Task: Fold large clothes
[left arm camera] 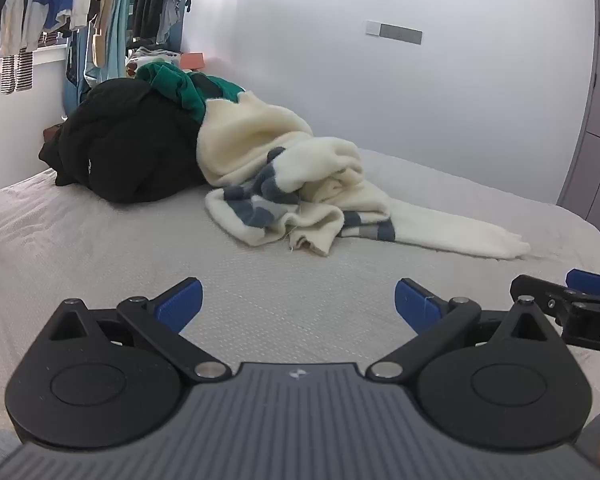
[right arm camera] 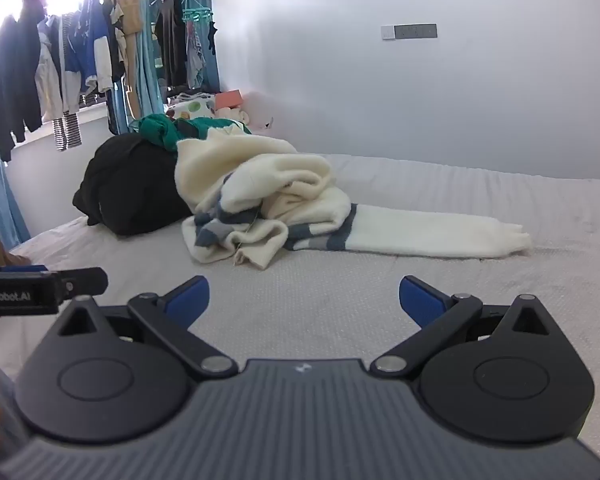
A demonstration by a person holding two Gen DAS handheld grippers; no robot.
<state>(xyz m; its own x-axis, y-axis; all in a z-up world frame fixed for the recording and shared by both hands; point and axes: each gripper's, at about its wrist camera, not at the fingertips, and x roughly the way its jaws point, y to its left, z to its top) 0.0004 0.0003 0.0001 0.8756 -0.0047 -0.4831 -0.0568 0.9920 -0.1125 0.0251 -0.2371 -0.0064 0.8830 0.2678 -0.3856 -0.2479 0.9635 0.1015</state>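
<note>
- Left gripper (left arm camera: 298, 300): jaws spread wide, nothing between the blue pads (left arm camera: 182, 302); it hovers over bare bedspread, well short of the clothes.
- Right gripper (right arm camera: 304, 298): likewise released, blue pads (right arm camera: 190, 300) apart and holding nothing, above the near part of the bed (right arm camera: 440, 280).
- Cream sweater (left arm camera: 276, 172): lies crumpled in a heap on the bed, with grey-blue striped bands showing in the folds; one sleeve (left arm camera: 452, 236) stretches flat toward the right, its cuff resting on the bedspread.
- Black garment (left arm camera: 128, 140): bundled just left of the sweater and touching it.
- Green garment (left arm camera: 176, 84): draped on top of the black bundle and against the sweater's upper edge.
- Hanging clothes (right arm camera: 72, 60): a row on a rail along the window side, behind the pile.
- Small items (right arm camera: 216, 106) near the wall beyond the pile: possibly boxes or pillows; too blurred to identify.
</note>
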